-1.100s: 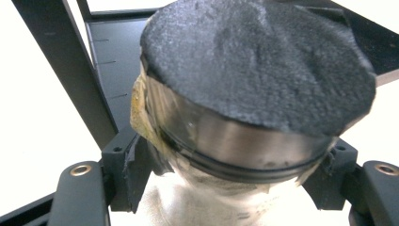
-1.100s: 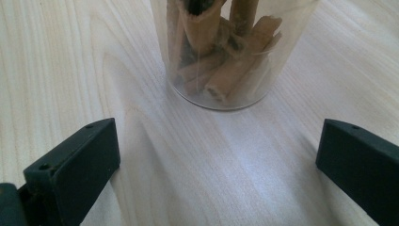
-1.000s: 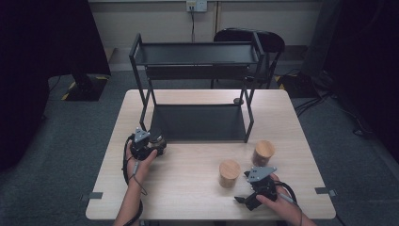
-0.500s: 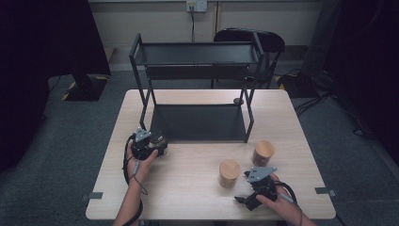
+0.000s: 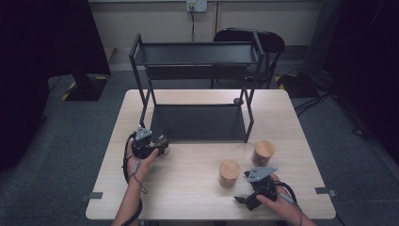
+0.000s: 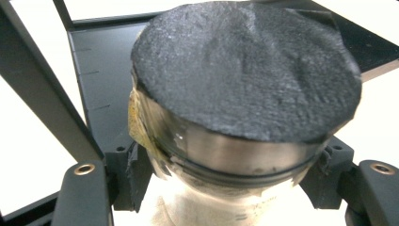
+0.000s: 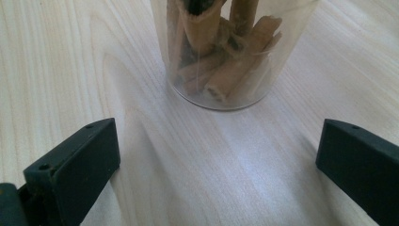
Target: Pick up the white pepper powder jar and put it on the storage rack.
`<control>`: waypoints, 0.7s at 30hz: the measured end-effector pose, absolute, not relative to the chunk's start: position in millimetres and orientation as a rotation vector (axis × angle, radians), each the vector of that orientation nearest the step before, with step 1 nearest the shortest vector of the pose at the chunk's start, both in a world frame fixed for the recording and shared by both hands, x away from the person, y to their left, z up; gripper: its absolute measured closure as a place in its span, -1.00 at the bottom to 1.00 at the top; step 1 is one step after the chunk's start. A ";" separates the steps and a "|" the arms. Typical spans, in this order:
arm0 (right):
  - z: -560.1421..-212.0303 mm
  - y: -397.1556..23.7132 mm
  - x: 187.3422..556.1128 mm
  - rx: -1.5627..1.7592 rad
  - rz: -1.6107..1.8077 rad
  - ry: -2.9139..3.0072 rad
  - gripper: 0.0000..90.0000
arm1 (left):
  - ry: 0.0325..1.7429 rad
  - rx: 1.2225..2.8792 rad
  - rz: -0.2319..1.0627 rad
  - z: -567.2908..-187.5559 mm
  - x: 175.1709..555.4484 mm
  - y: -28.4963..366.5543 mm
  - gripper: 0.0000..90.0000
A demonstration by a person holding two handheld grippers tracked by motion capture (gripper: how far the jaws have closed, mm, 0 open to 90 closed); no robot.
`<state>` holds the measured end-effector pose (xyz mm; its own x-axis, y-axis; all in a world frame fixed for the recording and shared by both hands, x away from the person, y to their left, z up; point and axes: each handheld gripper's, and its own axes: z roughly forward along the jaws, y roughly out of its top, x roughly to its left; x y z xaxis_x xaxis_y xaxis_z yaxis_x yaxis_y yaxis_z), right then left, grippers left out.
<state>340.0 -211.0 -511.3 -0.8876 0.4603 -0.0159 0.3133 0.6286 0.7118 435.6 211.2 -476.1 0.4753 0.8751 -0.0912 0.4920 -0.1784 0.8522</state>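
High view, left of centre: the left claw (image 5: 157, 147) is clamped on a dark-lidded jar (image 5: 159, 141) just in front of the black shelf rack (image 5: 197, 123); against the earlier frames neither hand has shifted, and the claw has closed only slightly tighter. Left gripper view has the jar (image 6: 244, 94) squeezed between both pads. Lower right, the right claw (image 5: 242, 200) stands released, near two wooden-lidded jars (image 5: 229, 173), one holding cinnamon sticks (image 7: 221, 56). A pale wooden table (image 5: 188, 188) stands on grey carpet, with a chair (image 5: 249, 37) behind it.
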 end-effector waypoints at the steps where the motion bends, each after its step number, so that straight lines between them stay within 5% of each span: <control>1: -511.3 -210.9 340.0 0.638 1.104 2.654 -1.00 | 1.151 1.828 0.535 -475.5 435.6 210.8 -0.33; 21: -511.3 -210.9 340.0 0.638 1.104 2.654 -1.00 | 1.113 1.867 0.504 -465.8 440.8 199.3 -0.32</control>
